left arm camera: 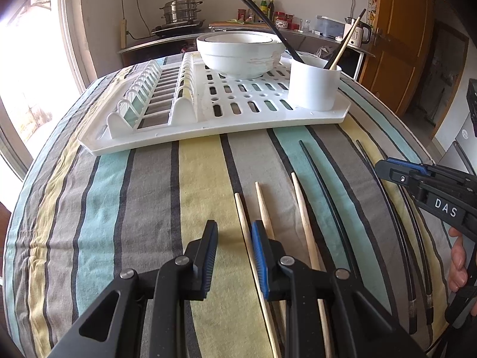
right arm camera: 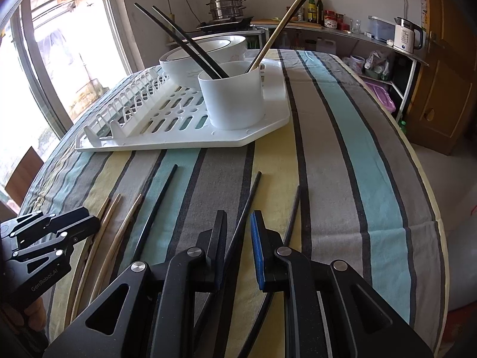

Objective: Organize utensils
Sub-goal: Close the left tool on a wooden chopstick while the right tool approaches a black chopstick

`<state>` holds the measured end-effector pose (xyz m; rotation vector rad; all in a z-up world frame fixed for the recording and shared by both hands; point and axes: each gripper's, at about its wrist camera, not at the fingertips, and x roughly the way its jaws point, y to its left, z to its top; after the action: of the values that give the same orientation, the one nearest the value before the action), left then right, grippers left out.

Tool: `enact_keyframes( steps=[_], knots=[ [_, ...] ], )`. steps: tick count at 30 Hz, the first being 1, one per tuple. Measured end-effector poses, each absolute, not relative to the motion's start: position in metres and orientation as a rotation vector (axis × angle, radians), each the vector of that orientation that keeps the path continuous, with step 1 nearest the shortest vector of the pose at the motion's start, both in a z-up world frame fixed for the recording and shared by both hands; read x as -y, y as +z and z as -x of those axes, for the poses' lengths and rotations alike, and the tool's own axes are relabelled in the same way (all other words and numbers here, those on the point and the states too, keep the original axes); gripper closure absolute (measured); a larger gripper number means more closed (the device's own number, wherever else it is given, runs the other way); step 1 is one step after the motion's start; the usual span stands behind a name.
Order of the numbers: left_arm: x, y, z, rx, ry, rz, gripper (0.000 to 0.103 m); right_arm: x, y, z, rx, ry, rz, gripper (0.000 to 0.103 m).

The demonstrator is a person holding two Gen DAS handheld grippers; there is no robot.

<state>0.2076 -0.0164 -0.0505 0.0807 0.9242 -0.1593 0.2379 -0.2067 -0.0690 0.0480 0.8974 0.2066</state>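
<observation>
right gripper [right arm camera: 238,235] is narrow and empty, straddling a black chopstick [right arm camera: 252,194] whose long axis runs toward 12 o'clock, so it's nearer than the left gripper [right arm camera: 89,223].

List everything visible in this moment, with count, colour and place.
Wooden chopsticks: three, tan, on cloth, left.
Black chopsticks: three, on cloth, right.
Holder cup: one, white, on rack; three black and one wooden chopstick inside.
Bowls: stacked, white, on rack.
Drying rack: one, white, on table.
Tablecloth: striped.
Left gripper: open, over a wooden chopstick.
Right gripper: open, over a black chopstick.
</observation>
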Motion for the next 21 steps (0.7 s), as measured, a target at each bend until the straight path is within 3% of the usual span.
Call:
enact_keyframes(
  steps=[6, 11, 15, 21],
  knots=[
    [0.022, -0.052, -0.204, -0.909, -0.155, -0.125, 0.08, 0.199, -0.076, -0.244, -0.948, 0.206, -0.017, 0.086],
    [0.02, -0.052, -0.209, -0.913, -0.154, -0.14, 0.096, 0.194, -0.075, -0.247, -0.956, 0.186, 0.012, 0.087],
    [0.018, -0.052, -0.21, -0.916, -0.167, -0.136, 0.096, 0.193, -0.075, -0.25, -0.96, 0.182, 0.021, 0.095],
    [0.008, -0.045, -0.211, -0.913, -0.199, -0.072, 0.098, 0.197, -0.066, -0.247, -0.936, 0.227, -0.022, 0.096]
  ],
)
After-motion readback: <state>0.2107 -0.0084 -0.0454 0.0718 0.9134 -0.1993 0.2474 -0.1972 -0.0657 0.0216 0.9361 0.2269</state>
